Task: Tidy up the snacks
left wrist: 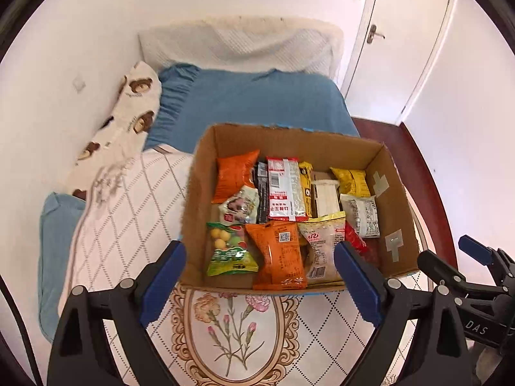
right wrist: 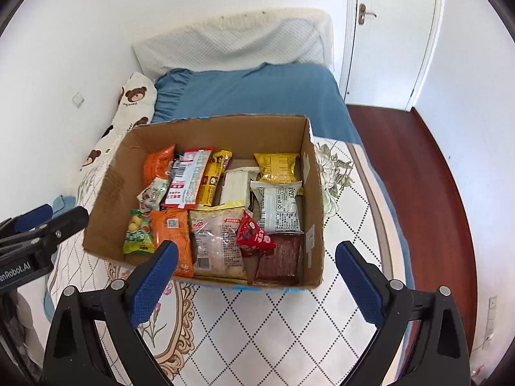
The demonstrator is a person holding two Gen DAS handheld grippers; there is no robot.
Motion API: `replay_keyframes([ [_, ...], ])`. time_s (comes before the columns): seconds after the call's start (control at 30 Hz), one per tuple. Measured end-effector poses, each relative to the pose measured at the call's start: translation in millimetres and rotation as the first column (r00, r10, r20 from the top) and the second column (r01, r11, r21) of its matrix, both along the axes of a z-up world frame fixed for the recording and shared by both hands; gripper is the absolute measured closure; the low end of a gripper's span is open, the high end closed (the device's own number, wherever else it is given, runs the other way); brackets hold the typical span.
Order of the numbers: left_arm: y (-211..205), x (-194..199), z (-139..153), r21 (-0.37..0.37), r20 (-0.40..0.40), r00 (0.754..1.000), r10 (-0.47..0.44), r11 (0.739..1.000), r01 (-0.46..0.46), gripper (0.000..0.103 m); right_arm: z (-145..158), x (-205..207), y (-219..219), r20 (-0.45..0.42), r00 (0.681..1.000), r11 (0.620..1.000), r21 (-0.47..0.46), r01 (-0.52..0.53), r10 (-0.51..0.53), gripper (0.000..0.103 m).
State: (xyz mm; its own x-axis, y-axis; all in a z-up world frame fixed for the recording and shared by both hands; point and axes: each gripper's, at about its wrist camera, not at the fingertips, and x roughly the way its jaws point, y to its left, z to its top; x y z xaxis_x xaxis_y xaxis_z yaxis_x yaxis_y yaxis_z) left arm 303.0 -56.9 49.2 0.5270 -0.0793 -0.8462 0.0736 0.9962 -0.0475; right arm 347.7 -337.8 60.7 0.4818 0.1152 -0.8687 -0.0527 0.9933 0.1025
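An open cardboard box (left wrist: 199, 193) (right wrist: 109, 212) stands on a quilted bed cover and holds several snack packets. Among them are an orange packet (left wrist: 280, 254) (right wrist: 170, 234), a green candy bag (left wrist: 230, 251) (right wrist: 138, 233), a pale packet (left wrist: 322, 247) (right wrist: 215, 244), a red-and-white bar (left wrist: 285, 189) (right wrist: 186, 178), yellow packets (left wrist: 352, 181) (right wrist: 278, 167) and a red packet (right wrist: 254, 234). My left gripper (left wrist: 259, 284) is open and empty above the box's near edge. My right gripper (right wrist: 256, 284) is open and empty above the box's near right corner.
The bed has a white diamond-pattern cover (right wrist: 267, 328), a blue blanket (left wrist: 257, 103), a bear-print pillow (left wrist: 128, 122) by the left wall and a white headboard cushion (left wrist: 238, 45). Red-brown wooden floor (right wrist: 418, 177) and a white door (right wrist: 392, 32) lie to the right.
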Motion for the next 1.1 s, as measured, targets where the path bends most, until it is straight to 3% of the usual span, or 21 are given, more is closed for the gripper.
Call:
replay_keyframes([
  [0.53,11.7,-127.9,54.3,0.016,0.160,0.987,0.006,1.000,-0.008,0.009,82.7,-133.1,-0.4,0.193,0.981,1.000,0.020,-0.009,0.005,0.001],
  [0.83,15.6,-174.3,82.8,0.007,0.232,0.973,0.019,1.000,-0.021,0.009,129.1,-192.0,-3.6,0.296,0.955,1.000,-0.010,0.001,0.002,0.001],
  [1.1,15.0,-203.0,98.0,-0.016,0.250,0.968,0.006,1.000,-0.002,0.009,153.7,-225.8,-1.4,0.330,0.944,1.000,-0.009,-0.017,0.019,0.001],
])
